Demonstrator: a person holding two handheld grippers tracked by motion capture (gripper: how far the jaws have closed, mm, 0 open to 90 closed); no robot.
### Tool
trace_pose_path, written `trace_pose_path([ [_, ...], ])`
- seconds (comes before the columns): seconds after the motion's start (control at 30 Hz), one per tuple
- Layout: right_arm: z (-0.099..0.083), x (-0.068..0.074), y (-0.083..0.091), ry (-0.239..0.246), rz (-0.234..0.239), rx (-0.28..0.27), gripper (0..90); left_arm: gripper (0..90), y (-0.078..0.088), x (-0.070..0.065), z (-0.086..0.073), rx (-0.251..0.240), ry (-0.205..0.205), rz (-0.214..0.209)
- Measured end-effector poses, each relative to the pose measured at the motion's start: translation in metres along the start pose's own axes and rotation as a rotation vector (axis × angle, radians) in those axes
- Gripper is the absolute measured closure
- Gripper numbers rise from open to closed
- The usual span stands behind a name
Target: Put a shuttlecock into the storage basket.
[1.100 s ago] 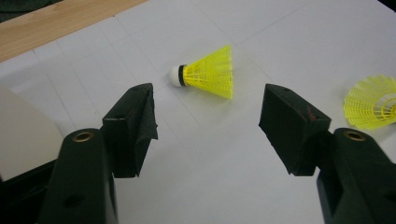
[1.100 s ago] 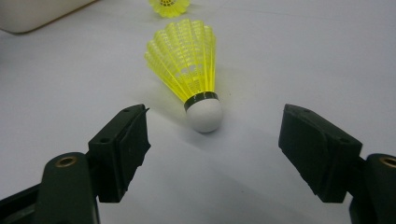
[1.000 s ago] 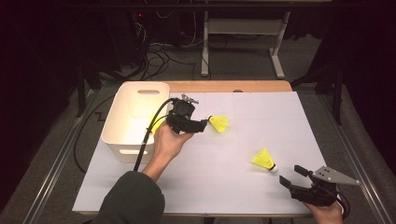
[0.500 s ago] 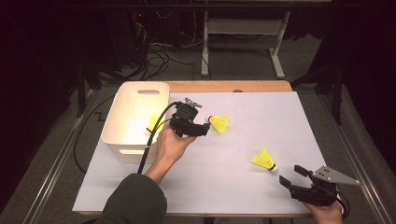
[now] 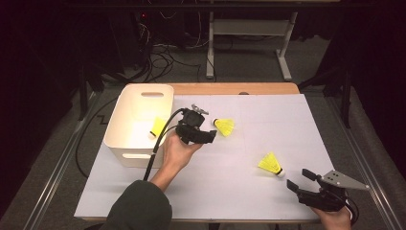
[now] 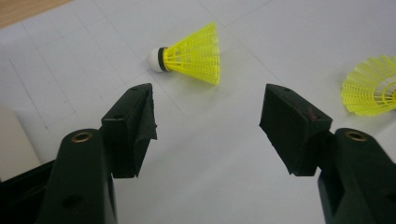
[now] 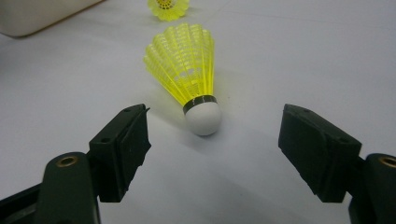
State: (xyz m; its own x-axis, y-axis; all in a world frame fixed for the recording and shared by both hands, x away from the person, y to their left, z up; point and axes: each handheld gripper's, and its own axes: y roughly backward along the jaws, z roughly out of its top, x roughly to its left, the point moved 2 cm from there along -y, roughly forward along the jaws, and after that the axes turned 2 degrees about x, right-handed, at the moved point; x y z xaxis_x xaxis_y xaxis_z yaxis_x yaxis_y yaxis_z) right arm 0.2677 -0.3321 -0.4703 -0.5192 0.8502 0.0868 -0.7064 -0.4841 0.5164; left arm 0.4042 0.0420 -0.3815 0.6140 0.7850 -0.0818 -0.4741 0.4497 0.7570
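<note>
our left gripper (image 5: 211, 135) hangs over the white sheet (image 5: 287, 124) just right of the white bin (image 5: 125, 125), its jaws spread wide and empty. the nearest shuttlecock (image 5: 224, 126) lies on its side just ahead of those jaws, apart from them; in the left gripper view we see its white cork (image 6: 155, 59) pointing left and its yellow skirt (image 6: 198, 53) fanning right. a second shuttlecock (image 5: 270, 164) lies on the sheet toward the near right corner, cork aimed at our right gripper (image 5: 301, 180), which rests low at the table's near edge. in the right gripper view its jaws stand wide apart with nothing in them, the cork (image 7: 202, 117) lying between and a little beyond their tips, untouched. a third shuttlecock (image 5: 157, 127) lies inside the bin, near its right wall.
</note>
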Motion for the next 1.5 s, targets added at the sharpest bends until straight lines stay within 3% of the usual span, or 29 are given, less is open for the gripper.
trace_pose_path([
  [0.73, 0.0, 0.0, 0.0, 0.0, -0.003, 0.004, 25.0, 36.1, -0.018, -0.004, -0.013, 0.026, 0.003, -0.011],
  [1.13, -0.001, 0.0, 0.0, 0.006, -0.004, 0.011, 24.9, 36.1, -0.031, 0.0, -0.024, 0.027, 0.021, -0.013],
  [1.5, -0.001, 0.0, -0.001, 0.004, -0.003, 0.013, 24.9, 36.2, -0.04, 0.005, -0.023, 0.021, 0.028, -0.003],
])
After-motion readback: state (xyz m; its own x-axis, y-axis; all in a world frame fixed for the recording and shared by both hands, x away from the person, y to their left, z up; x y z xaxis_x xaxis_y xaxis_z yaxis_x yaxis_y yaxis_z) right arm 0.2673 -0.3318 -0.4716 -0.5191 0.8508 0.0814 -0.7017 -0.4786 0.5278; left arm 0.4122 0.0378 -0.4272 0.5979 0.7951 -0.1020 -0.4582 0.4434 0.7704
